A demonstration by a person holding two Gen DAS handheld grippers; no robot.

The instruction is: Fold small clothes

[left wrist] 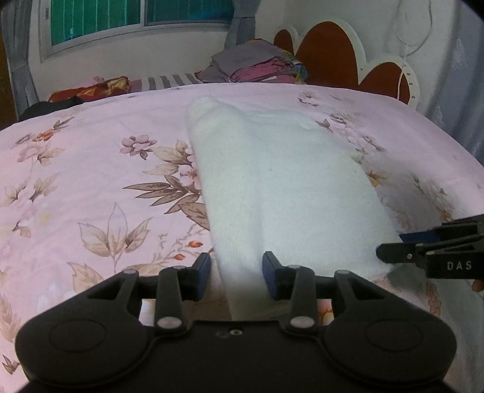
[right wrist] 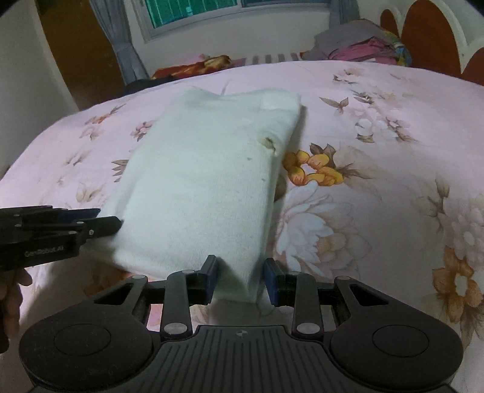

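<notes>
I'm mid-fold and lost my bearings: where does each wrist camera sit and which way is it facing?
Left wrist: behind the left tool, facing the headboard; its open fingers straddle the white cloth's near left corner; right tool enters at right.
Right wrist: behind the right tool, facing the window; open fingers straddle the cloth's near right corner; left tool enters at left.
Shared: cloth, floral bedsheet, folded clothes pile.

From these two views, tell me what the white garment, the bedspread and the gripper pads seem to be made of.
White garment: looks like soft fleece or terry knit, matte with a fuzzy nap; one small dark-edged hole shows.
Bedspread: smooth thin woven fabric, probably cotton or polyester, with a printed floral pattern and slight sheen.
Pads on the left hand-held gripper: blue, dull, likely rubber or foam; the frame looks like black plastic.
</notes>
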